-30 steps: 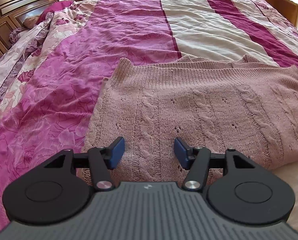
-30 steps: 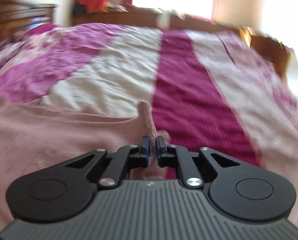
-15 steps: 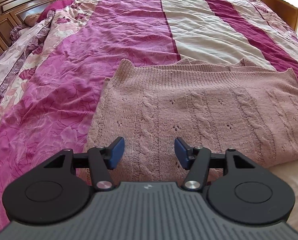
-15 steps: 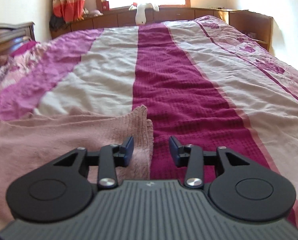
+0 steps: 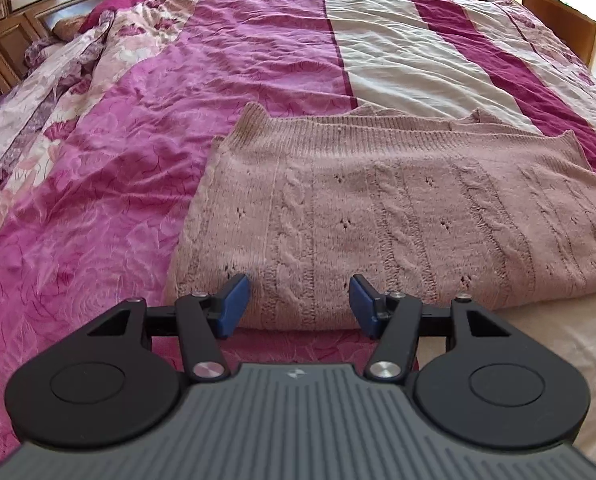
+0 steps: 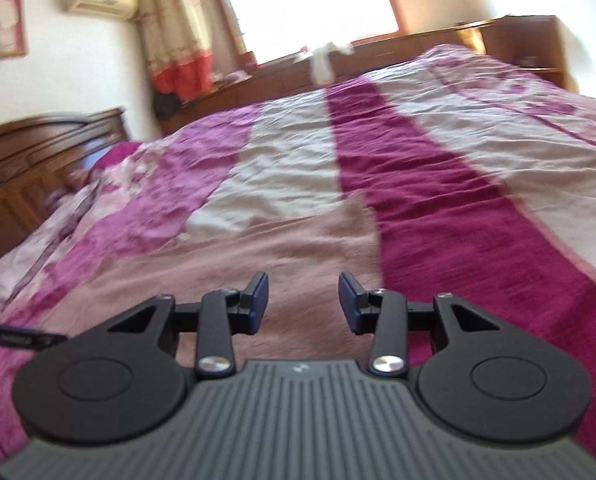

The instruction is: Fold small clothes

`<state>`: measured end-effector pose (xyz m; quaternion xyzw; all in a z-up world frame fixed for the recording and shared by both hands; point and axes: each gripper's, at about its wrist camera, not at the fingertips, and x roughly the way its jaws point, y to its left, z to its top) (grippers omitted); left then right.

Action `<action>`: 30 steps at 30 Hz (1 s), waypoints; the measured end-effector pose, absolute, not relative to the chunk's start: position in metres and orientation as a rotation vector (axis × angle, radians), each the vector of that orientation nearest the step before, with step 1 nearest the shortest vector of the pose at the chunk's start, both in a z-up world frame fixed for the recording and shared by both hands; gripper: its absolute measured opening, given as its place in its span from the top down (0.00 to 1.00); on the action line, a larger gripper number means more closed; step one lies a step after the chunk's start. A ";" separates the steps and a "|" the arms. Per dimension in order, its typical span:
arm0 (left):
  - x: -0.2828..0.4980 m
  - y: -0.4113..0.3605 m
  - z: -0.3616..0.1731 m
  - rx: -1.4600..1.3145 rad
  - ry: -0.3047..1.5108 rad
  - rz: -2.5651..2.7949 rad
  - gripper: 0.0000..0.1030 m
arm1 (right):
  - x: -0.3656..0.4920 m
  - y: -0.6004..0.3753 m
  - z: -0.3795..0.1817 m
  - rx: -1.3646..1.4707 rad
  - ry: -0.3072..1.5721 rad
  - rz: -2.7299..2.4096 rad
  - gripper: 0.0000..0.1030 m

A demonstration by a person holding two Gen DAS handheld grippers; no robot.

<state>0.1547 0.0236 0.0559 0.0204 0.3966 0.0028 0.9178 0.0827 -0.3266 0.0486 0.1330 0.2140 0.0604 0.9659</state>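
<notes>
Knitted pink sweater (image 5: 397,216) is spread crosswise just ahead of the left gripper (image 5: 299,300), jaws apart; right gripper (image 6: 302,304) likewise parted.

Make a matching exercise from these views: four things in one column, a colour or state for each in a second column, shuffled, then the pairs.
Things:
1. knitted sweater
2. left hand-held gripper
3. headboard
4. curtain

Colour or state:
A. dark carved wood
B. open, at the near folded edge
C. cream with an orange-red lower band
D. dusty pink, folded flat on the bedspread

Pairs: 1-D, 2-B, 3-A, 4-C
</notes>
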 end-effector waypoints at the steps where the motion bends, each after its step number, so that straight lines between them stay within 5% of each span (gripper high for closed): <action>1: 0.155 0.025 0.054 0.036 0.817 0.009 0.39 | 0.086 -0.324 0.048 0.263 0.441 0.129 0.60; 8: 0.161 0.030 0.042 0.031 0.845 0.021 0.39 | 0.118 -0.324 0.016 0.215 0.614 0.040 0.62; 20: 0.147 0.029 0.060 0.018 0.849 0.017 0.39 | 0.098 -0.355 0.026 0.422 0.572 0.059 0.59; 23: 0.140 0.029 0.067 -0.006 0.854 0.016 0.39 | 0.098 -0.371 0.024 0.536 0.586 0.048 0.39; 30: 0.132 0.024 0.064 -0.006 0.897 0.025 0.39 | 0.099 -0.389 0.001 0.701 0.633 0.078 0.37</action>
